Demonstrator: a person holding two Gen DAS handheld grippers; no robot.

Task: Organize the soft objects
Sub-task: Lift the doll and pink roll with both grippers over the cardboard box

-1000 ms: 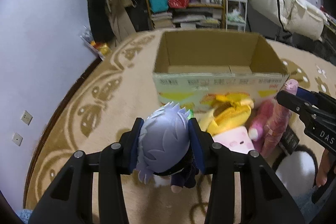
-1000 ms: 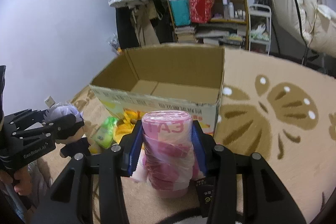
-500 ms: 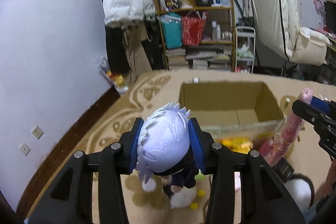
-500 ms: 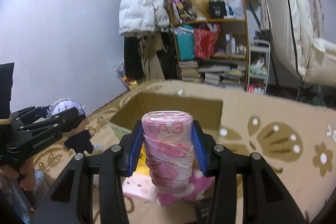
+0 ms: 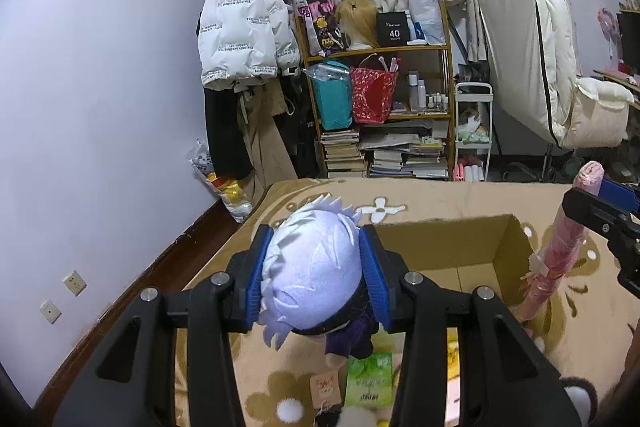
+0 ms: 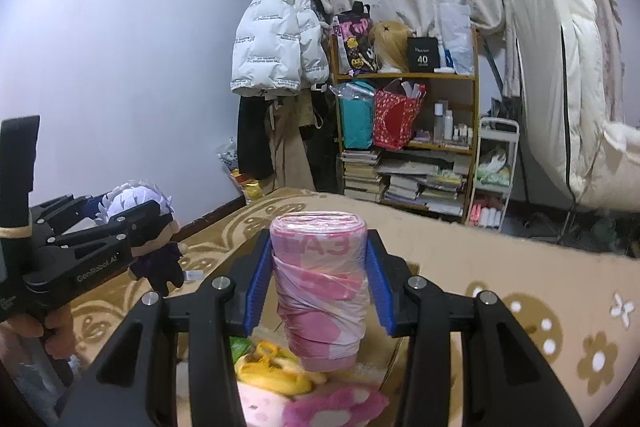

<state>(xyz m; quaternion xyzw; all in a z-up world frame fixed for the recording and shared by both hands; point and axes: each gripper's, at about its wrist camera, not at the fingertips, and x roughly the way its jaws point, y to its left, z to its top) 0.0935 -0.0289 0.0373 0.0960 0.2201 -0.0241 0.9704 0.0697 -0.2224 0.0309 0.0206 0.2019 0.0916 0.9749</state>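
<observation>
My left gripper is shut on a white-haired plush doll in a dark outfit, held in the air near the open cardboard box. My right gripper is shut on a pink wrapped roll, held upright above a yellow plush and a pink plush. The roll and right gripper show at the right of the left wrist view. The doll and left gripper show at the left of the right wrist view.
A patterned beige rug covers the floor. A green packet and a small tag lie below the doll. A bookshelf, a hanging white jacket and a white folded mattress stand at the back.
Both grippers have risen well above the floor with their loads. The box and the floor plush pile now sit lower in both views.
</observation>
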